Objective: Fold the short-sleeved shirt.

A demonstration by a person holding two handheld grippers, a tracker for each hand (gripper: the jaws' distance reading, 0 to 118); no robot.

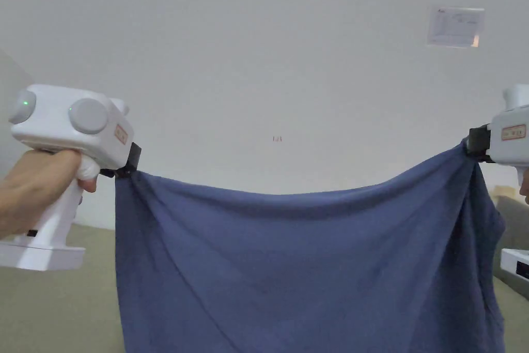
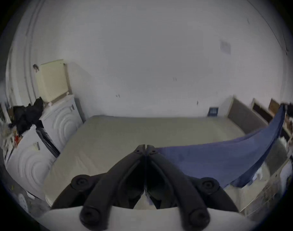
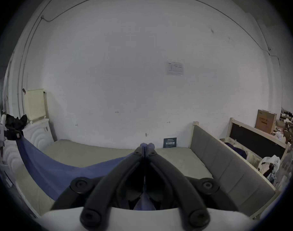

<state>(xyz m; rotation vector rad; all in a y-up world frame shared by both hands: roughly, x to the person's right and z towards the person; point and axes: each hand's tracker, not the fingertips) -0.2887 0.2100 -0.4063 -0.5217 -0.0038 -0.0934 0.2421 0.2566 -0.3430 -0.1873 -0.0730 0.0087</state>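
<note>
Shirt (image 1: pixel 310 266) is up in the air right now, a blue one, stretched out wide between the two grippers and hanging down in front of the white wall (image 1: pixel 268 59) like a curtain, top edge sagging a bit in the middle. The left gripper (image 1: pixel 126 165) has its jaws clamped tight on the shirt's upper left corner, and you can see the person's hand (image 1: pixel 36 188) wrapped around the white handle. The right gripper (image 1: pixel 472 144) is pinching the upper right corner the same way, jaws closed on the cloth; in the right gripper view a little bunch of blue fabric pokes out past the tips (image 3: pixel 146 147), and more shows between the jaws lower down. In the left gripper view the jaws are pressed together and the shirt runs off to the right, toward the other gripper. Below the shirt is a beige mattress (image 2: pixel 125 134) with a grey padded headboard (image 3: pixel 225 168) along its right side. Off to the left there are white foam packing blocks (image 2: pixel 59 121) with some black clothes (image 2: pixel 25 114) piled on them, and a cream plastic basket (image 2: pixel 52 81) sits on top. A sheet of paper (image 1: pixel 455 26) is stuck on the wall, and a cardboard box (image 3: pixel 265 123) stands behind the headboard.
</note>
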